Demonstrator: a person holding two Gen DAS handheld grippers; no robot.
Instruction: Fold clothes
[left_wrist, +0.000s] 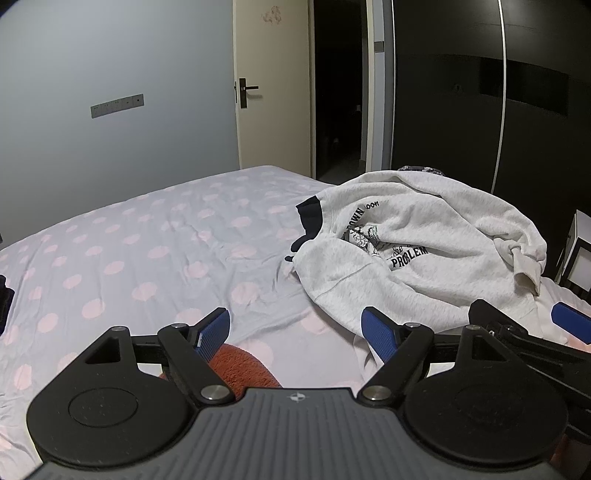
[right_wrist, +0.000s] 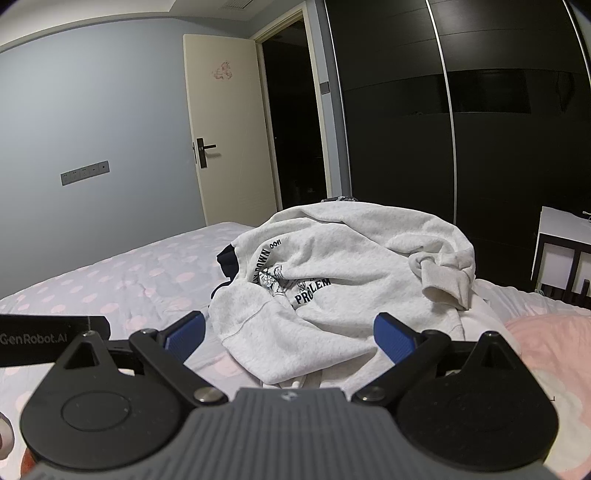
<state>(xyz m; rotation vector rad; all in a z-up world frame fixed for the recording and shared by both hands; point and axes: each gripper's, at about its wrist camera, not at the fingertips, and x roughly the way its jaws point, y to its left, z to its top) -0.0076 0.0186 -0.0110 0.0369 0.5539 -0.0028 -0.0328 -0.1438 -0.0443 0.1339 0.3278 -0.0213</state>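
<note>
Both our grippers, left and right, gape empty before sweatshirt, heaped on bed: soft, bulky, limp; we judge cuff best hold.

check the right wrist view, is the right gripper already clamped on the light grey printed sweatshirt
No, the right gripper stands open, its blue pads spread apart before the crumpled light grey printed sweatshirt.

Bare polka-dot bedsheet lies open leftward; the heaped grey sweatshirt blocks the right side.
</note>
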